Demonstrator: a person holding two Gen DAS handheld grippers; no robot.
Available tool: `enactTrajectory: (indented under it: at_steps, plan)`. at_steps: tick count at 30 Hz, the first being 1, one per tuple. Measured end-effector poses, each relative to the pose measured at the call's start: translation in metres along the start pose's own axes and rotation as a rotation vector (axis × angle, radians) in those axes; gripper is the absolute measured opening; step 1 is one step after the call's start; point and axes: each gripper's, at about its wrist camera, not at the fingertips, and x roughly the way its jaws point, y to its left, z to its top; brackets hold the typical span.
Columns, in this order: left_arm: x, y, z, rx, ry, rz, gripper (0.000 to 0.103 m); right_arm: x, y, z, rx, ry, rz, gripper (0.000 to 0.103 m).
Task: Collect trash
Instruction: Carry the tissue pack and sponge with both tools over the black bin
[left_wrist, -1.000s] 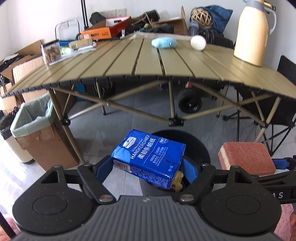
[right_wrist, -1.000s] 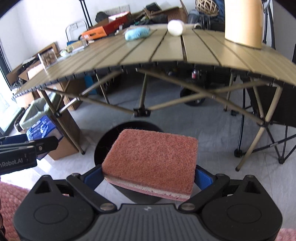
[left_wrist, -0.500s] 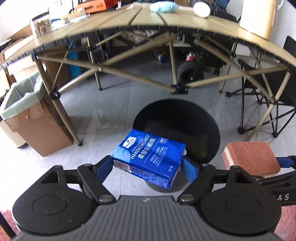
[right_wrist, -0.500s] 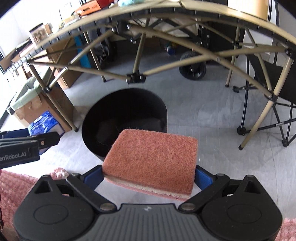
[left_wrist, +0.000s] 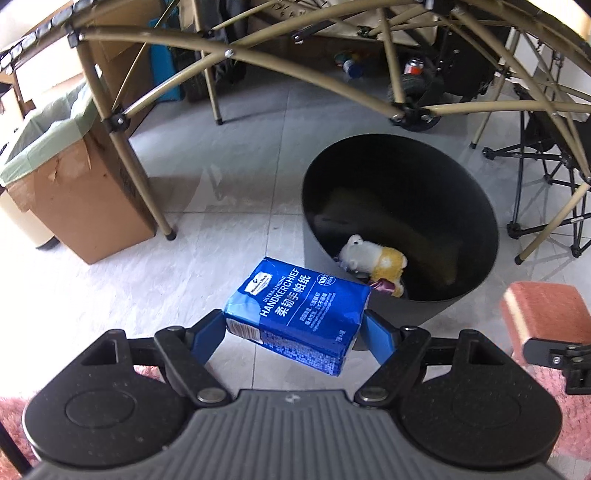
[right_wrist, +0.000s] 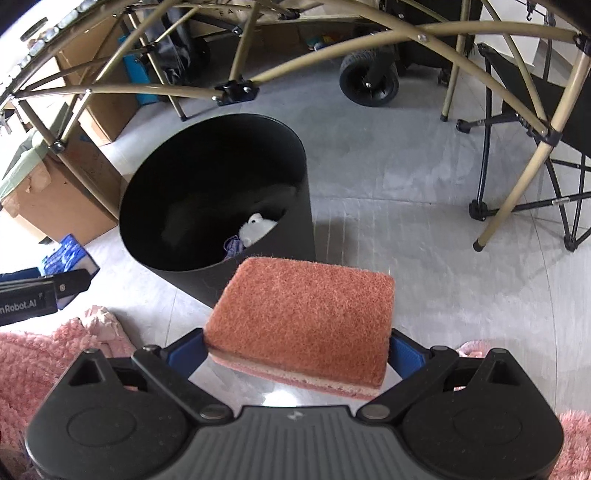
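My left gripper (left_wrist: 295, 328) is shut on a blue handkerchief tissue pack (left_wrist: 295, 310), held just short of the near left rim of a black round bin (left_wrist: 469, 206) on the floor. My right gripper (right_wrist: 297, 343) is shut on a pink scouring sponge (right_wrist: 301, 314), held in front of the same bin (right_wrist: 295, 229). The sponge also shows at the right in the left wrist view (left_wrist: 543, 314), and the pack at the left in the right wrist view (right_wrist: 68, 254). A white and yellow plush toy (left_wrist: 373, 258) lies inside the bin.
The folding table's tan legs and struts (left_wrist: 125, 144) arch over the bin. A cardboard box with a green liner (left_wrist: 70, 177) stands at the left, a black folding chair (right_wrist: 546, 129) at the right, a cart wheel (right_wrist: 369, 81) behind. Pink rug (right_wrist: 33, 350) lies underfoot.
Both grippers have tilted down and moved closer over the bin, so the tabletop has left the view and the bin's inside with the plush toy now shows. Both grips are unchanged.
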Motion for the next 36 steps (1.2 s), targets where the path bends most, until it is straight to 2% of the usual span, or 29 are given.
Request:
enactTrajectory:
  at_steps: [9,18,30,36]
  plan:
    - [0.009,0.009,0.003,-0.026,0.025,0.016,0.080,-0.002,-0.003,0.005,0.002,-0.001,0.001,0.100]
    - [0.014,0.017,0.008,-0.055,0.033,0.018,0.080,-0.009,0.003,0.022,-0.010,-0.042,0.007,0.100]
    - [0.022,0.039,0.010,-0.114,0.047,0.014,0.080,0.004,0.039,0.068,-0.086,-0.062,0.009,0.100]
    - [0.027,0.048,0.010,-0.136,0.055,0.018,0.080,0.022,0.065,0.087,-0.125,-0.044,0.010,0.100]
